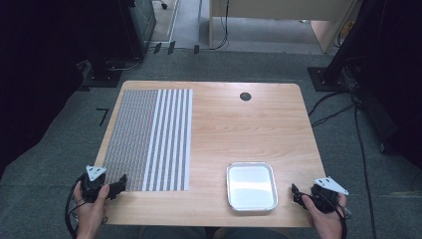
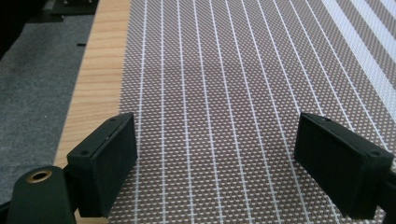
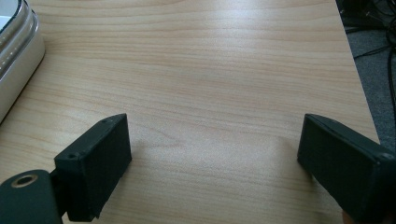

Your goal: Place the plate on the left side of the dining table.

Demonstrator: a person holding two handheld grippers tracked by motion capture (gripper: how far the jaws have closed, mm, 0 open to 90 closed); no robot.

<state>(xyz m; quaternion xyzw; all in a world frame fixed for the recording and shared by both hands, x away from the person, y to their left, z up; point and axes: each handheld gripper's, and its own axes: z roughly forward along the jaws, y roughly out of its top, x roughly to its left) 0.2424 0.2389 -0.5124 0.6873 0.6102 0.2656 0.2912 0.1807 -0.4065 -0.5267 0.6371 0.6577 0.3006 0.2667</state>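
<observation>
Here each spread gripper, left [image 1: 121, 185] and right [image 1: 294, 193], hovers at the table's [image 1: 239, 124] near edge.

One high camera, two riding on the grippers.

The high view looks forward and down over the whole worktop [image 1: 219, 124] from the person's side. The left gripper view sits low and close above the woven mat [image 2: 224, 84], sharing the mat's near left corner with the high view; the right gripper view skims the bare wood beside the metal tray [image 3: 14, 60], sharing the near right corner.
</observation>
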